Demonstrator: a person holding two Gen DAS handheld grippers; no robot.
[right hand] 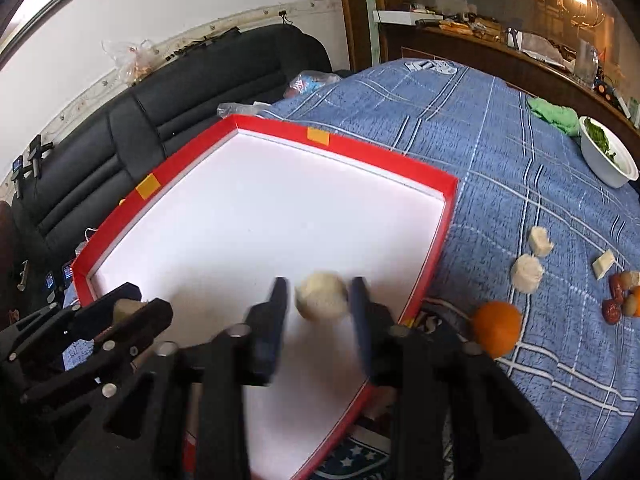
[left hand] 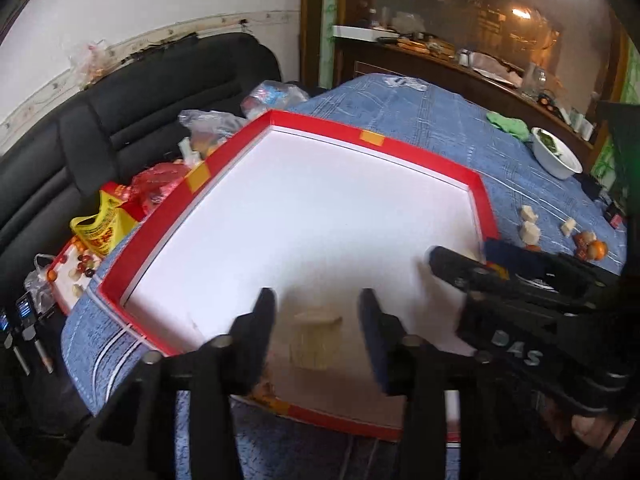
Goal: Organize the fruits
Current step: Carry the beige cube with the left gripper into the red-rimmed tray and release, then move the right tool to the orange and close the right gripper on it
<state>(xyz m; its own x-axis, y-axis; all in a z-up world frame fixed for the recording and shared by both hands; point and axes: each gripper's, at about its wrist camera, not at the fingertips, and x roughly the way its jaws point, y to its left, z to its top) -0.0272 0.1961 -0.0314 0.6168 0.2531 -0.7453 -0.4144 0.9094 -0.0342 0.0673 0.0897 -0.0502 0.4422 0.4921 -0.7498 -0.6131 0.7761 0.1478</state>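
Black tool (left hand: 316, 332), silver screws

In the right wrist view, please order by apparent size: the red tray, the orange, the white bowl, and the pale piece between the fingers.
1. red tray, clearly largest.
2. white bowl.
3. pale piece and orange: they look alike, and both sit nearer the camera than the bowl, so I leave them unranked.

Both wrist views close, angled down, sharing red tray (left hand: 486, 200)
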